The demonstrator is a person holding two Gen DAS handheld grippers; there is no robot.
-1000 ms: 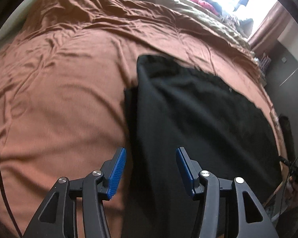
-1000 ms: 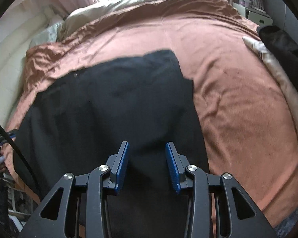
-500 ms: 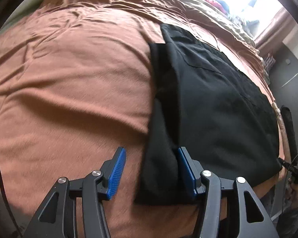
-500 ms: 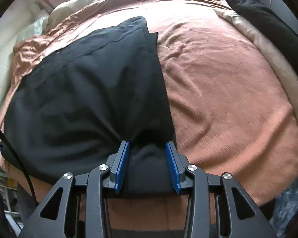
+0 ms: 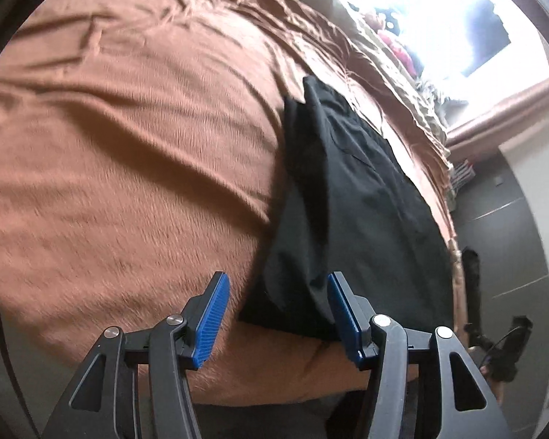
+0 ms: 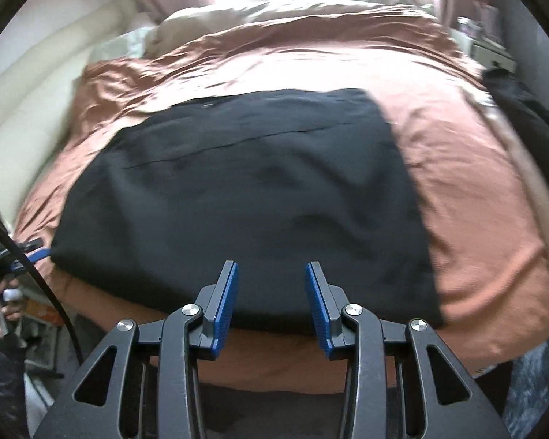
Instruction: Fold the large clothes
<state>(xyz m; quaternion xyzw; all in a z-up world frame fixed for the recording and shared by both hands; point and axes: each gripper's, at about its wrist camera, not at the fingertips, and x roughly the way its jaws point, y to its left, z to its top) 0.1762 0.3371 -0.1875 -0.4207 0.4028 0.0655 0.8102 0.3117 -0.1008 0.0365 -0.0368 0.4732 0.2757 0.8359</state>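
Now, garment: the black garment lies flat on the bed, a folded rectangle near the front edge.
Change: both views have pulled back toward that edge since a second ago.
Left hand-held gripper: spread, empty, over the garment's near corner.
Right hand-held gripper: partly spread, pinching nothing.
Meaning: this fold looks laid; another grasp probably follows.

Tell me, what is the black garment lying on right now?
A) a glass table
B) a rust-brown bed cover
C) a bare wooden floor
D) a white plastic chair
B: the black garment lies spread flat on the rust-brown bed cover, which shows around its far and side edges in both wrist views.
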